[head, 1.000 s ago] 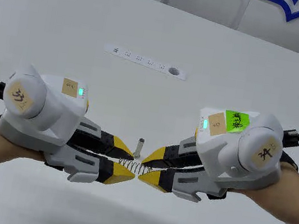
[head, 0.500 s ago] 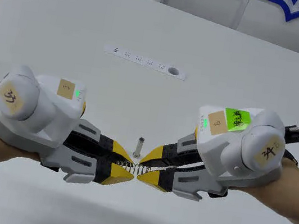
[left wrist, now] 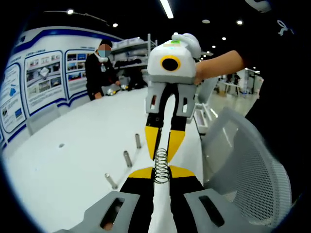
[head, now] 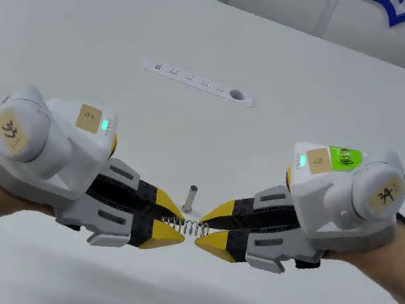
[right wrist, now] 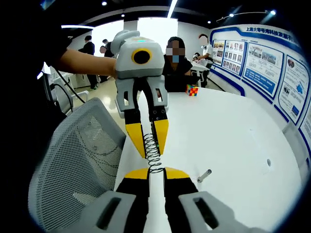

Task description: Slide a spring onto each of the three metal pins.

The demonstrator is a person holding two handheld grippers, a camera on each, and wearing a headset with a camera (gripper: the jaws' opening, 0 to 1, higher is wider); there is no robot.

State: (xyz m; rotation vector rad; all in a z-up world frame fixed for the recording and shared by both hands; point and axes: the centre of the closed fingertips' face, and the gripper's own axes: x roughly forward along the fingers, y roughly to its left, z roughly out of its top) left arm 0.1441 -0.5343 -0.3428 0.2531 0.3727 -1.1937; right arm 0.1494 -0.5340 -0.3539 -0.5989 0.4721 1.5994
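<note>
A small metal spring [head: 184,226] lies level between my two grippers, just above the white table [head: 291,81]. The left gripper [head: 171,226] is shut on its left end and the right gripper [head: 207,231] is shut on its right end. One upright metal pin [head: 191,196] stands just behind the spring. In the left gripper view the spring [left wrist: 161,165] runs from my jaws up to the right gripper [left wrist: 164,143], and three pins [left wrist: 127,158] stand to its left. In the right gripper view the spring [right wrist: 152,153] reaches the left gripper [right wrist: 147,138], with one pin [right wrist: 204,175] at the right.
A white power strip [head: 198,83] lies on the table farther back. A grey mesh chair [left wrist: 243,160] stands at the table's near edge. A person [left wrist: 99,68] stands beyond the table, and a colour cube [right wrist: 192,90] sits at its far end.
The right gripper has drawn to the right and slightly down, and a longer stretch of spring shows between the tips. The left gripper has barely moved.
</note>
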